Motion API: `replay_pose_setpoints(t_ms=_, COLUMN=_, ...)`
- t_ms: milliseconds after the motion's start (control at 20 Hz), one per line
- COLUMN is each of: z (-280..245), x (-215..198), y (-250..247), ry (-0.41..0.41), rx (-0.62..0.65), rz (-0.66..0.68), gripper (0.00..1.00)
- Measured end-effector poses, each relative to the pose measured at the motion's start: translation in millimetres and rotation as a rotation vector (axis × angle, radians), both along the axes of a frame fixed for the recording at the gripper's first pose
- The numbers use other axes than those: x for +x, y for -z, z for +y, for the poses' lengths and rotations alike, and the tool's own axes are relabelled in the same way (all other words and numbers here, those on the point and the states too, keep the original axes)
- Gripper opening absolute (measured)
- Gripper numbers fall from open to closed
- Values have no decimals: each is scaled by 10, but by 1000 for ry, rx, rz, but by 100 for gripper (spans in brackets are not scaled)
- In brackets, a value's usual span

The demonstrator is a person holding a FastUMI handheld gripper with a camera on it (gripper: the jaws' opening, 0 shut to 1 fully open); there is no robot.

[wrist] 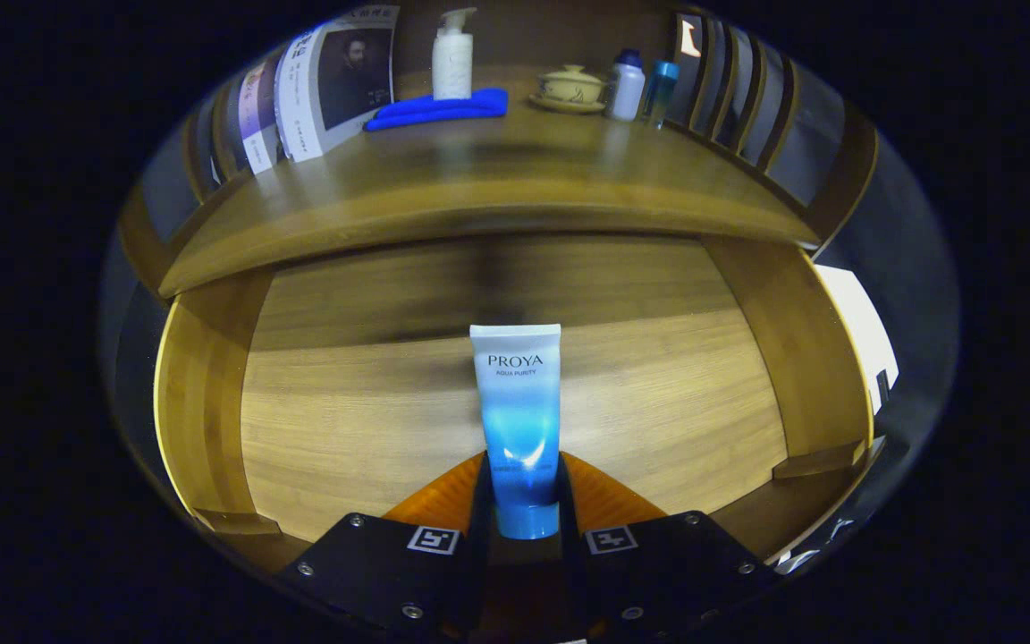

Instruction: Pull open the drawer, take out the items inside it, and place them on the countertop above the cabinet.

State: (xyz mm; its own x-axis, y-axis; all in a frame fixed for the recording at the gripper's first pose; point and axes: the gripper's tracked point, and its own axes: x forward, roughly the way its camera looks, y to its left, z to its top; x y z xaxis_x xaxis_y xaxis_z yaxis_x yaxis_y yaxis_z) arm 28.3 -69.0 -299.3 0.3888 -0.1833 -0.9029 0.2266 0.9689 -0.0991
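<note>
The wooden drawer (345,420) stands pulled open below the countertop (479,179). A white and blue cosmetic tube (519,420) points away from me, its cap end held between my fingers. My gripper (522,492) is shut on the tube's lower part, both fingers (481,492) pressing its sides. The tube hangs over the drawer's bare wooden floor, and I cannot tell whether it still touches it.
On the countertop stand a white pump bottle (453,54) on a folded blue cloth (439,107), a lidded ceramic cup on a saucer (571,88), and two small bottles (640,85). A printed sheet with a portrait (336,85) leans at the left. Slatted wooden rails (747,98) flank the counter.
</note>
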Motion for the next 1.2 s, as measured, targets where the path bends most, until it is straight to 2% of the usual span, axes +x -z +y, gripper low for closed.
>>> replay_pose_setpoints(t_ms=250, z=-4, x=-134, y=-219, ry=-62, rx=-63, rz=-45, gripper=37)
replay_pose_setpoints(t_ms=600, z=-222, x=-87, y=-679, ry=-47, rx=-134, rz=-143, gripper=37)
replay_pose_setpoints(t_ms=950, z=-437, x=241, y=-930, ry=6, rx=-135, rz=-214, gripper=37)
replay_pose_setpoints(t_ms=1200, z=-497, x=649, y=-1045, ry=-21, rx=-133, rz=-288, gripper=37)
